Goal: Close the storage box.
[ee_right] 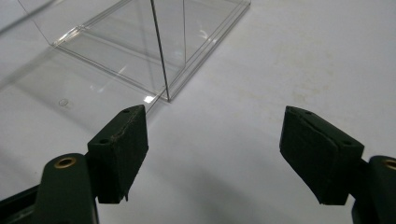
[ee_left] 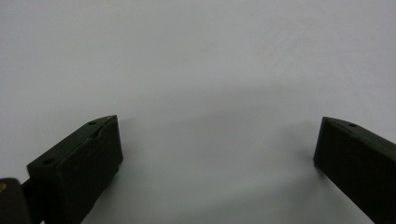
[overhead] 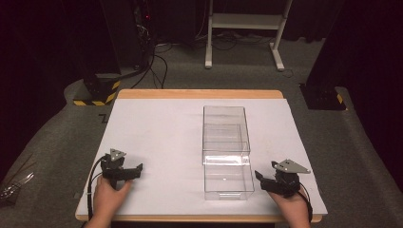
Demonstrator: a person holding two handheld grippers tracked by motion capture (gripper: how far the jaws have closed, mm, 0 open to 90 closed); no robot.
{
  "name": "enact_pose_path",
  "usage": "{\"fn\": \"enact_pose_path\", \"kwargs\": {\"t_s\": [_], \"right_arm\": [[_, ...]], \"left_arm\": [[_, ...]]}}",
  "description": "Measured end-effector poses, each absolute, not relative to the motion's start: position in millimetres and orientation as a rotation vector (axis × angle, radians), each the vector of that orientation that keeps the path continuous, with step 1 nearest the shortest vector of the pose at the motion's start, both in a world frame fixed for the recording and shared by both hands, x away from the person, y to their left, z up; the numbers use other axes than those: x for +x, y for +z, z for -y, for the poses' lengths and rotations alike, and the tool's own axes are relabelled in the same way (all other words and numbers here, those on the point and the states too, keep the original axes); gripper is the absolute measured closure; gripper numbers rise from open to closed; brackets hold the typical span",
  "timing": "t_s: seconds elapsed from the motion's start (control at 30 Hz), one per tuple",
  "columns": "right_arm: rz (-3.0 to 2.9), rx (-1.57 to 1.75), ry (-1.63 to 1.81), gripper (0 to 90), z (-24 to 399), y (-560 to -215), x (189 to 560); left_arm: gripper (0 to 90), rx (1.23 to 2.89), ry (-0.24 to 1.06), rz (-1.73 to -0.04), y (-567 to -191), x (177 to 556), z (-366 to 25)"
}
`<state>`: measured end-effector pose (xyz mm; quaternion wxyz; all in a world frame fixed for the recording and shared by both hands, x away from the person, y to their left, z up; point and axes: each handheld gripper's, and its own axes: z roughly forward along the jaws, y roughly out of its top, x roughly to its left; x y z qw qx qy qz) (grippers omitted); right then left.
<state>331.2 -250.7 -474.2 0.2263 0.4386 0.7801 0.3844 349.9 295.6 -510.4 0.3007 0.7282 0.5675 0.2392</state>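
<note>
Clear plastic boxes [overhead: 226, 151] head our list: two transparent, open-topped containers on the right half of the table, set end to end and touching, the far one [overhead: 224, 127] taller, the near one [overhead: 228, 179] lower and reaching toward our edge. In the right gripper view a bottom corner of a clear box [ee_right: 167, 98] rests on the sheet just ahead of the jaws, apart from them.

Table [overhead: 199, 93]: a light wooden top, its rim visible at the far edge, nearly all covered by a white sheet [overhead: 161, 137] on which everything stands.

Left gripper [overhead: 138, 169]: we hold it low over the near left part of the sheet, well apart from the boxes and pointing toward them. In the left gripper view [ee_left: 217, 144] its jaws stand wide apart with bare white sheet between them.

Right gripper [overhead: 258, 175]: we hold it at the near right, just beside the right wall of the near box, not touching it. In its own view [ee_right: 212, 135] the jaws are spread wide and grip nothing.

Left hand [overhead: 108, 195] and right hand [overhead: 291, 206]: each wrapped around its gripper's body at the near table edge.

Cables [overhead: 91, 178]: a black lead loops from the left gripper down past the hand.
</note>
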Motion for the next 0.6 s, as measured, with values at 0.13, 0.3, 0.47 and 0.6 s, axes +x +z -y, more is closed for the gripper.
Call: {"fn": "enact_pose_path", "kwargs": {"t_s": [0.13,0.3,0.47,0.6], "right_arm": [[-2.128,1.212,1.082,23.8,249.4,-467.5,328.1],[-2.106,1.201,1.124,23.9,249.4,-466.4,325.8],[-2.093,1.187,1.146,24.0,248.8,-462.4,324.7],[-2.093,1.179,1.155,24.0,247.7,-461.1,324.2]], "left_arm": [[1.3,1.933,0.634,-1.506,-510.4,349.8,-295.6],[1.3,1.933,0.633,-1.506,-510.4,349.9,-295.6],[1.3,1.933,0.633,-1.506,-510.4,350.0,-295.6],[1.3,1.933,0.634,-1.506,-510.4,349.9,-295.6]]}}
